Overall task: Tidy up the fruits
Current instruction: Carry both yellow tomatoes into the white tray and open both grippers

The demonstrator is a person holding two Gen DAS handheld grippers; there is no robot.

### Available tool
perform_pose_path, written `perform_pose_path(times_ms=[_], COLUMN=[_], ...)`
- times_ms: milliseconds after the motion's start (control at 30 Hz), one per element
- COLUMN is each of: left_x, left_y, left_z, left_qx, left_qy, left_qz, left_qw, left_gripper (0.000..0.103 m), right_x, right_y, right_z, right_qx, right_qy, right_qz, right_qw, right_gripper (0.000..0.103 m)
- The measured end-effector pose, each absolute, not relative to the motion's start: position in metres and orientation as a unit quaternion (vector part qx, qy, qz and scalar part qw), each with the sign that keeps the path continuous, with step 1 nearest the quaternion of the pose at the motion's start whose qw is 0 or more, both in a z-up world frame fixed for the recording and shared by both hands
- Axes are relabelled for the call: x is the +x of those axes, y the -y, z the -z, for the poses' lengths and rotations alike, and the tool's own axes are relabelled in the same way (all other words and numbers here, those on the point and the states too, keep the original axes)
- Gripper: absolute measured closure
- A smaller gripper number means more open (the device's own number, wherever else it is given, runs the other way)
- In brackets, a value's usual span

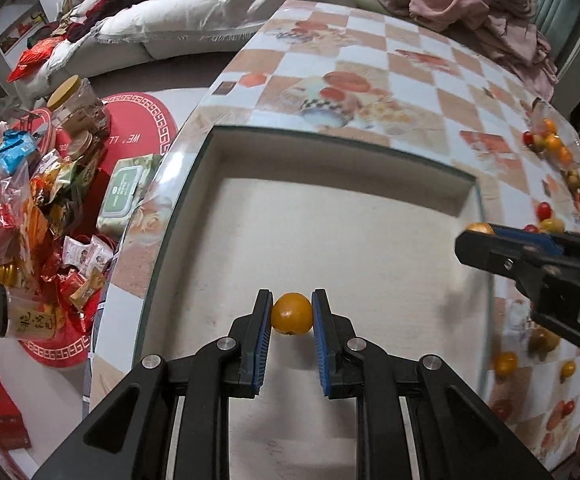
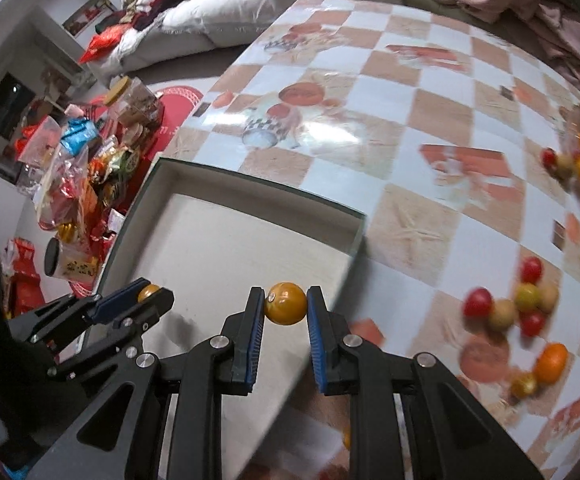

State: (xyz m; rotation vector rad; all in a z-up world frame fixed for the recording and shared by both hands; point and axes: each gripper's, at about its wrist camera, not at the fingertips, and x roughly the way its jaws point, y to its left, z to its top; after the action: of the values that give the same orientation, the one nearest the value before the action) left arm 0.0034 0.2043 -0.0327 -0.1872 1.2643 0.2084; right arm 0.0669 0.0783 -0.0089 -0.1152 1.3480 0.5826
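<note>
My left gripper (image 1: 291, 312) is shut on a small orange fruit (image 1: 292, 313) and holds it over the inside of a shallow white box (image 1: 330, 216). My right gripper (image 2: 285, 303) is shut on a yellow-orange fruit (image 2: 285, 304) above the box's right edge (image 2: 360, 232). The left gripper also shows at the left of the right wrist view (image 2: 146, 296), the right gripper at the right of the left wrist view (image 1: 478, 236). Loose red, yellow and orange fruits (image 2: 510, 308) lie scattered on the checkered tablecloth to the right.
The table (image 2: 410, 92) has a checkered fruit-print cloth. More fruits (image 1: 550, 144) lie near its far right edge. Snack bags and jars (image 1: 42, 184) pile on a red stand to the left. A sofa with pillows and pink cloth (image 1: 470, 4) lies behind.
</note>
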Motion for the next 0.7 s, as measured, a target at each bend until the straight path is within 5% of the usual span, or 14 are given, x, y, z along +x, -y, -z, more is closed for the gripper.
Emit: perform_pose_path(times_ms=[367,467,700], left_x=[-0.001,-0.004,-0.007], left_y=[-0.207,-0.209,-0.214], left_z=[0.047,0.044,0.043], left_qx=[-0.074,-0.063,-0.066], left_qy=[-0.593,-0.582,-0.582], left_qz=[-0.093,-0.108,-0.107], left_qw=[0.796,0.804,0.804], left_gripper=[0.078,0.023,0.023], right_x=[0.073,0.071,0.071], right_y=[-0.107,-0.109,-0.113], right_z=[0.041,0.043,0.033], right_qx=[-0.111,-0.120,-0.108], right_qy=[-0.624,-0.623,-0.616], right_qz=[-0.253,-0.254,-0.272], right_qw=[0.731,0.730,0.731], right_gripper=[0.079,0.078,0.040])
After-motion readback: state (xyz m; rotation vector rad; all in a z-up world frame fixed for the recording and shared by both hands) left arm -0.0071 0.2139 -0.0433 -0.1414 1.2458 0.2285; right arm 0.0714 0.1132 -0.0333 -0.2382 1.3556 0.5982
